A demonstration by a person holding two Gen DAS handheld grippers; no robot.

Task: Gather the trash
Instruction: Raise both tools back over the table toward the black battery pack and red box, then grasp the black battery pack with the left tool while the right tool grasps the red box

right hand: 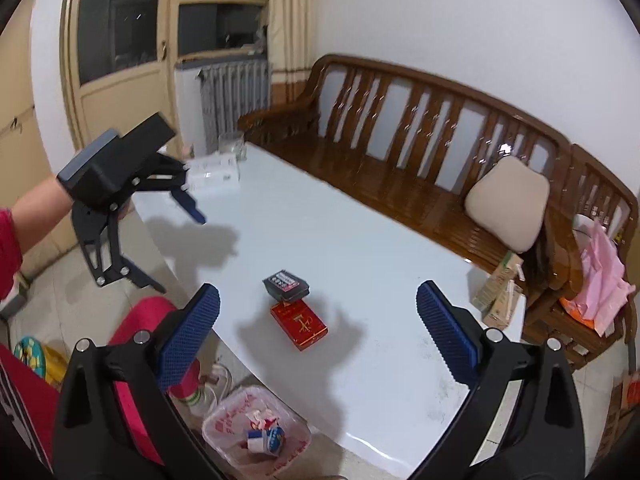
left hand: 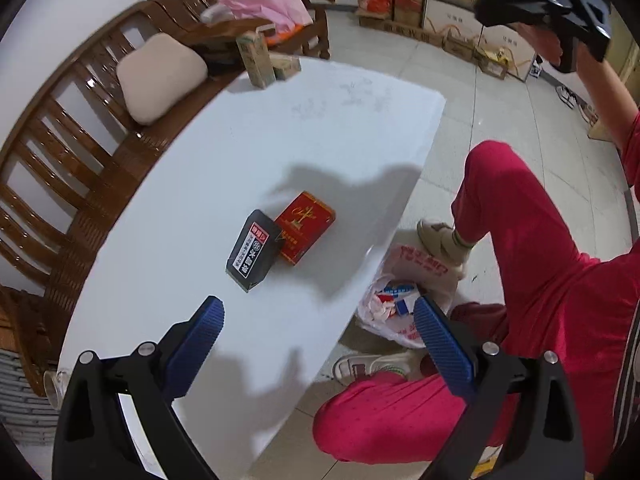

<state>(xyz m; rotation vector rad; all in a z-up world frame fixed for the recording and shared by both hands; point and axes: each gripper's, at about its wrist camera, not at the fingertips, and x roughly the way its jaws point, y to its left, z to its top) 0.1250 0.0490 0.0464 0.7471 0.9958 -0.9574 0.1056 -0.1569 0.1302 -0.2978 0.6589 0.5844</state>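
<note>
Both grippers held wide open above a white table, nothing between their blue pads.

The left gripper [left hand: 318, 344] and right gripper [right hand: 318, 330] grip nothing. A flat red cardboard packet [left hand: 306, 227] and a black box with a printed label [left hand: 253, 249] lie touching near the middle of the glossy white table [left hand: 248, 152], toward its near long edge. On the tiled floor just beside that edge sits a translucent plastic bag with red print [right hand: 256, 426], holding crumpled scraps, next to a person's red-trousered legs [left hand: 532, 264].
</note>
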